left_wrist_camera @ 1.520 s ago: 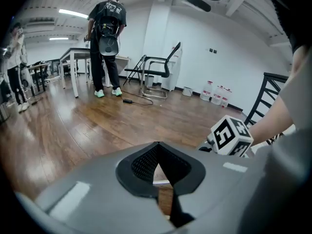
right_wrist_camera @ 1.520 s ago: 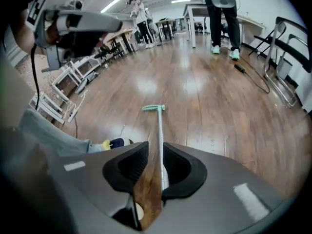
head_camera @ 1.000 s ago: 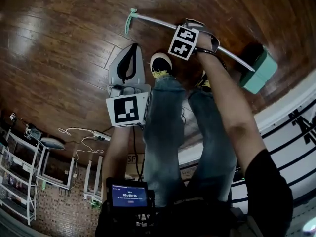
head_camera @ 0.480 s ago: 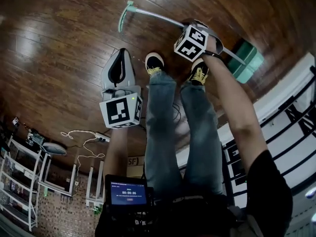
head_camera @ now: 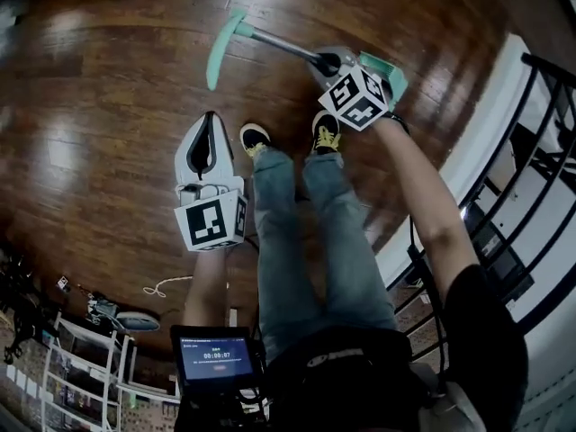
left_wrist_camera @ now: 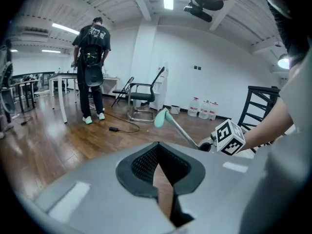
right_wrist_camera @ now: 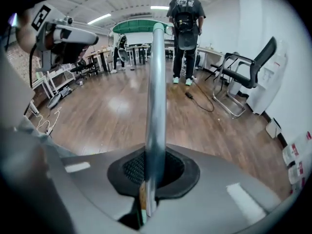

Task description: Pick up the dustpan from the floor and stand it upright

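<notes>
The dustpan has a long metal pole with a mint-green grip and a mint-green pan. My right gripper is closing its jaws on the pole just above the pan. In the right gripper view the pole runs straight up between the pads, which press on it, to the grip. My left gripper hangs left of my shoes, shut on nothing; its tips meet. The left gripper view shows the grip and the right gripper's marker cube.
My shoes stand on the wood floor under the dustpan. A black railing runs along the right. A person in black stands by tables, with an office chair, a floor cable and water bottles beyond.
Both grippers have come up. The dustpan has risen with the right gripper; its pole has swung up, and the pan now sits mostly behind the marker cube.
</notes>
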Available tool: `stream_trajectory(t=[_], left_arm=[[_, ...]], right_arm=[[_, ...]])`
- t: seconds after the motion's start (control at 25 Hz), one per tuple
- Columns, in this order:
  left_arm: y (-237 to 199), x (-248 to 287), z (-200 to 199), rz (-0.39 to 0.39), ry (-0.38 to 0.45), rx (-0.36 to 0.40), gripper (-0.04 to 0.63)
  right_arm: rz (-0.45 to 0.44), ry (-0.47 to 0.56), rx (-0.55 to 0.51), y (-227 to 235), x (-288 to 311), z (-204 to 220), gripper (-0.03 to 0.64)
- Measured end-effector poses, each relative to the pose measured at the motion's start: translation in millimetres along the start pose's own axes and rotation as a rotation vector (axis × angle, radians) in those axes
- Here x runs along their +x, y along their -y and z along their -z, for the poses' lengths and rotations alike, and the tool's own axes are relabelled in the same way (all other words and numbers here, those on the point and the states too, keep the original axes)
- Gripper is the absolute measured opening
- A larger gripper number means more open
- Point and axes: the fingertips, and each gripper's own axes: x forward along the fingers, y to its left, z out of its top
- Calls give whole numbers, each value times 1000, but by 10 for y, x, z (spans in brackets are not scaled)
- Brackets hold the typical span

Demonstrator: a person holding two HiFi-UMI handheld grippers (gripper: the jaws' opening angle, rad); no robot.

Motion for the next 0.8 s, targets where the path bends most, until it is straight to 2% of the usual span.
stream_trajectory(t=[0.28,0.44,0.52,0.6,0.8], left_arm=[[748,87,-218,110,13,87,20],[1200,178,-241,162,14,146,20],[1443,204,-218,164,27,160,20],[1771,187,-107,182,17,176,20],[2685,257,77,322,3,275,20]], right_arm=[[95,213,58,39,-881,522,17],[187,357,147,73,-1397,937,16],[221,413,188,145,-1583,1136,15],[243,459,231,98,-1746,1389,15],[327,515,337,-53,-2087,2065,14]])
